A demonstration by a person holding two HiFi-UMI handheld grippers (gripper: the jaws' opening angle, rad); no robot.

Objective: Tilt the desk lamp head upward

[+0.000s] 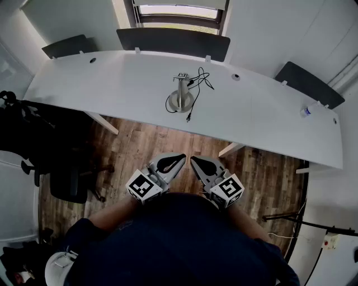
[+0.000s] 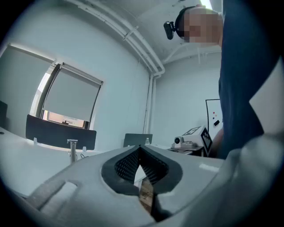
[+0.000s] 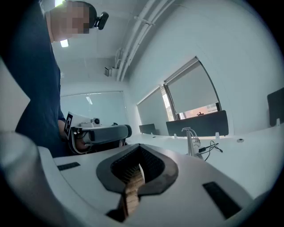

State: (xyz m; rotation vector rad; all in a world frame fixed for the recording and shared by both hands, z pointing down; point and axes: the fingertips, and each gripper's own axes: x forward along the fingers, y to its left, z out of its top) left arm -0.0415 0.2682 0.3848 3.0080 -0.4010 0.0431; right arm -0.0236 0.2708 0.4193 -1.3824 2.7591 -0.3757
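Observation:
The desk lamp (image 1: 181,96) stands at the middle of the white curved desk (image 1: 112,84). It has a round metal base, a thin upright post, and a black cable (image 1: 198,78) looping beside it. It also shows small in the left gripper view as a lamp (image 2: 72,149), and in the right gripper view as a lamp (image 3: 191,140). My left gripper (image 1: 170,163) and right gripper (image 1: 202,166) hang side by side close to my body over the wood floor, well short of the desk. Both are shut with nothing between the jaws, as seen on the left gripper (image 2: 141,166) and the right gripper (image 3: 138,171).
Dark chairs (image 1: 173,40) line the desk's far side under a window (image 1: 179,11). A small bottle (image 1: 306,111) sits at the desk's right end. A black office chair (image 1: 68,184) stands on the floor at left. A stand's legs and cables (image 1: 296,223) lie at right.

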